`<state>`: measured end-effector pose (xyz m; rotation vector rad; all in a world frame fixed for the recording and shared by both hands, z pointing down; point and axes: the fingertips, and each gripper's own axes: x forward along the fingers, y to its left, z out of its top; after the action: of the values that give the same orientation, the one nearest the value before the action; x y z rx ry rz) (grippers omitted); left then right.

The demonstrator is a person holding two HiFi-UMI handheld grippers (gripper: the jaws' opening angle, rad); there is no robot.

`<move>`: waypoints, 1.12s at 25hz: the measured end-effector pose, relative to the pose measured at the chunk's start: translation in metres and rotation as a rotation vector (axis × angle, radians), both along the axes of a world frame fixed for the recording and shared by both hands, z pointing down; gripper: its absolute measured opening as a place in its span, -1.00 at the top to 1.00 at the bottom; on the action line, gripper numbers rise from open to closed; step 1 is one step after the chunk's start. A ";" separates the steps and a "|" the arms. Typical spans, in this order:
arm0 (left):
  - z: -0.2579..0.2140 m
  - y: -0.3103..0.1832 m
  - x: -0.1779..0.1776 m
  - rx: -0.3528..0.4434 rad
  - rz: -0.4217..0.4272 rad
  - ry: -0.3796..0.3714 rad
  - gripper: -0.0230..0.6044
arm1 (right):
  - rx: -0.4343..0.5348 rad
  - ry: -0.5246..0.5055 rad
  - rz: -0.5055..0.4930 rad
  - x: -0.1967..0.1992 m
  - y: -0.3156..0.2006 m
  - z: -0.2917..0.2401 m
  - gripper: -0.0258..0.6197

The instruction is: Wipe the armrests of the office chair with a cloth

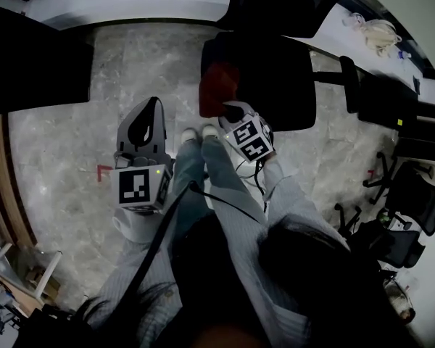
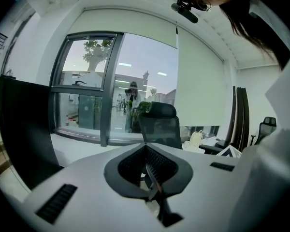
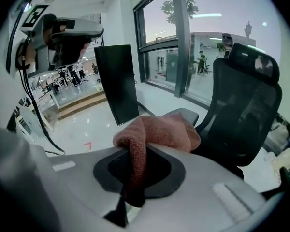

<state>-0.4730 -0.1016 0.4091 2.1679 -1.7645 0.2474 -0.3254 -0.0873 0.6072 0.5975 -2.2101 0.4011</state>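
R gripper (image 3: 137, 153) pinches the pink cloth (image 3: 159, 132) in its 2 jaws, bunched at the grey armrest (image 3: 187, 115) of the office chair (image 3: 244, 105); L gripper (image 2: 149, 174) jaws together, empty.

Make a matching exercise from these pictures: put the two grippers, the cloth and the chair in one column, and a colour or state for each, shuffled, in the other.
Things
1. left gripper
2. right gripper
3. cloth
4. chair

Colour or state
A. black
B. shut on the cloth
C. pinkish red
D. shut, with nothing between the jaws

Pairs: 1-D, 2-B, 3-C, 4-A
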 end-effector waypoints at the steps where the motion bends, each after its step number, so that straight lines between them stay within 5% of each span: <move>1: 0.000 -0.002 0.003 0.001 0.003 0.001 0.92 | 0.003 -0.001 -0.004 0.002 -0.003 0.001 0.83; 16: 0.023 -0.003 -0.046 -0.060 -0.084 -0.045 0.92 | 0.041 0.108 0.077 -0.023 -0.196 0.036 0.83; 20: 0.022 -0.005 -0.048 -0.050 -0.090 -0.033 0.92 | 0.036 0.101 0.048 -0.026 -0.171 0.032 0.83; 28: 0.006 -0.021 -0.011 -0.004 -0.009 -0.029 0.92 | 0.024 0.069 -0.116 -0.005 -0.027 0.005 0.83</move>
<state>-0.4836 -0.1223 0.4154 2.1633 -1.7876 0.2816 -0.3307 -0.1140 0.6121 0.4864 -2.1741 0.2900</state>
